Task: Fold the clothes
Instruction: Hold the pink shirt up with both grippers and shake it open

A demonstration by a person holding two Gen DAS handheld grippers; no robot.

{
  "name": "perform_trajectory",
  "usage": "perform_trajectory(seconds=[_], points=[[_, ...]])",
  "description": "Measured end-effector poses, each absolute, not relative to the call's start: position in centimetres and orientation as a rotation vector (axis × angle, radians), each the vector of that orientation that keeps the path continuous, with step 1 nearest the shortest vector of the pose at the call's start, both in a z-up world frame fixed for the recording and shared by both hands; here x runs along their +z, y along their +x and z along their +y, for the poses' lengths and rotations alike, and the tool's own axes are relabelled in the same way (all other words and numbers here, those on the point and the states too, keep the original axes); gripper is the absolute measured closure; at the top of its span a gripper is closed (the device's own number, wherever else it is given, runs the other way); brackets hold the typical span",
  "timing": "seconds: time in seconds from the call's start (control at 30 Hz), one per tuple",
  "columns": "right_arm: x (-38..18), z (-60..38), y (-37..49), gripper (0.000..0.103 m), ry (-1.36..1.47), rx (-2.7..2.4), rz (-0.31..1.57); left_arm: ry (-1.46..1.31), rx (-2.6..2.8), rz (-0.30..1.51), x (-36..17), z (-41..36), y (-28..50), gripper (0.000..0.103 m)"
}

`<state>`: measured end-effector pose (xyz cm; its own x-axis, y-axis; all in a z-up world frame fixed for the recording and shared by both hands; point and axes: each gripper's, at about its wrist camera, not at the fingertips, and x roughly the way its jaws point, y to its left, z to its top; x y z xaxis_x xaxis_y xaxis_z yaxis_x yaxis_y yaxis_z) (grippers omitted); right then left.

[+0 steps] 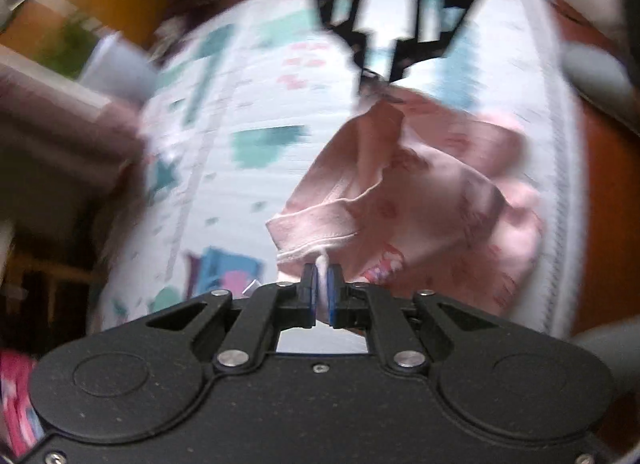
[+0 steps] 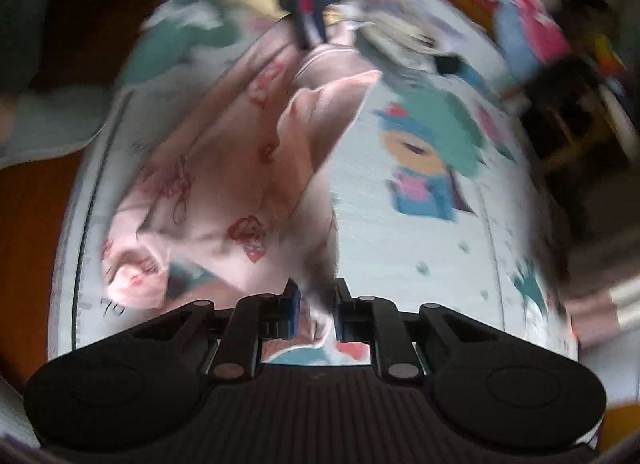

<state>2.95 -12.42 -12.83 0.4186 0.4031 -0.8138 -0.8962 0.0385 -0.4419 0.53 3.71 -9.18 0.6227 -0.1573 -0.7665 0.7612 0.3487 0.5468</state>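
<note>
Garment (image 1: 420, 192), pink and printed, hangs crumpled over the patterned mat (image 1: 248, 112); your left tool (image 1: 322, 284) pinches its hem, your right tool (image 2: 316, 304) has cloth between barely parted pads.

Left gripper (image 1: 322, 288) is clamped tight on a cloth (image 1: 420, 200) hem; right gripper (image 2: 316, 308), jaws slightly apart, has fabric between them.

Soft matt pink cloth garment (image 1: 420, 192) on a printed, finely ribbed mat (image 1: 248, 112).
</note>
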Motion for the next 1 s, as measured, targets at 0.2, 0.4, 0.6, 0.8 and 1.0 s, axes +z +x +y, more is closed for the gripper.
perform_trajectory(seconds=[0.2, 0.4, 0.6, 0.8, 1.0], points=[[-5.6, -14.4, 5.7, 0.097, -0.963, 0.858, 0.522, 0.972, -0.520, 0.548, -5.1, 3.2, 2.5, 0.100], [-5.4, -14.0, 4.0, 0.090, -0.977, 0.895, 0.469, 1.406, -0.572, 0.242, -6.4, 1.8, -1.2, 0.100], [-6.8, -13.2, 2.0, 0.020, -1.024, 0.960, 0.411, 1.494, -0.577, 0.099, -5.6, 1.9, -2.9, 0.100], [-8.0, -12.2, 1.4, 0.019, -0.968, 0.995, 0.452, 1.351, -0.580, 0.093, -3.1, 1.3, -3.7, 0.100], [-7.9, -12.4, 2.9, 0.051, -0.778, 1.049, 0.572, 1.252, -0.632, 0.102, -2.6, 1.1, -3.4, 0.100]])
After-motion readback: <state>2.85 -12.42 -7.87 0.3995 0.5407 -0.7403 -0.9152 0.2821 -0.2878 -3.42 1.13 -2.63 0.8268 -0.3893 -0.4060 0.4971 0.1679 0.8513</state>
